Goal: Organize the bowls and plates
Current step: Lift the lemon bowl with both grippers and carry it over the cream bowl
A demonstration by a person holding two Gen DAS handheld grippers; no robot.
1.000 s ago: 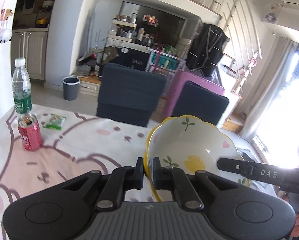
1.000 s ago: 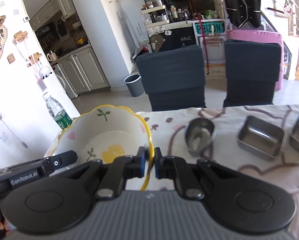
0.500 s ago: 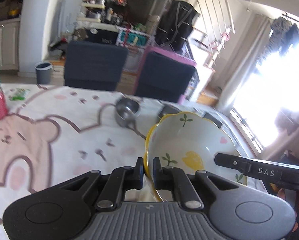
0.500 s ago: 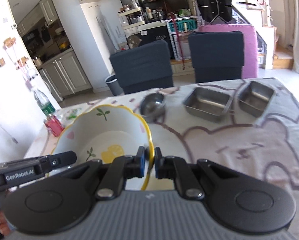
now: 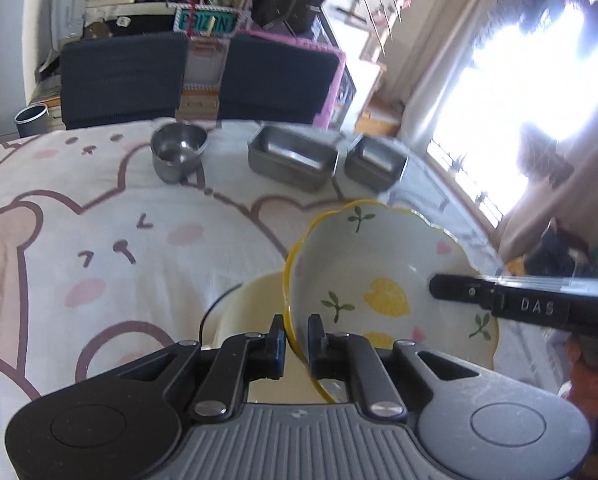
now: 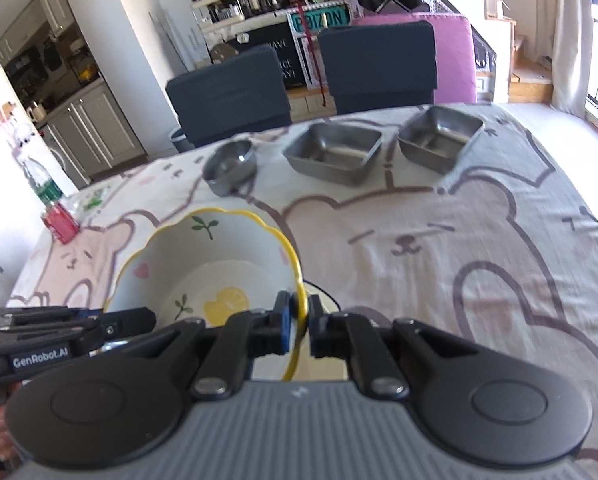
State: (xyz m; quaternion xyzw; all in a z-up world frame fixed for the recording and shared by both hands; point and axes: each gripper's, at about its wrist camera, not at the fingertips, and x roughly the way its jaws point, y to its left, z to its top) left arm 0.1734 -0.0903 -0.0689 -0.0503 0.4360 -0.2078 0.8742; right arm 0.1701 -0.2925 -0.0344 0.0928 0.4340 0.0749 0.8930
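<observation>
Above the cream plate, both the left gripper and right gripper clamp the floral bowl's opposite rims; lower level, steel dishes toward twelve o'clock.

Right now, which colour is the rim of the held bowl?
Yellow, a wavy edge on the bowl, clearest in the right wrist view.

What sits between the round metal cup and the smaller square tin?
The larger rectangular steel tin stands between the round metal cup and the smaller square tin; the right wrist view shows it clearly.
</observation>
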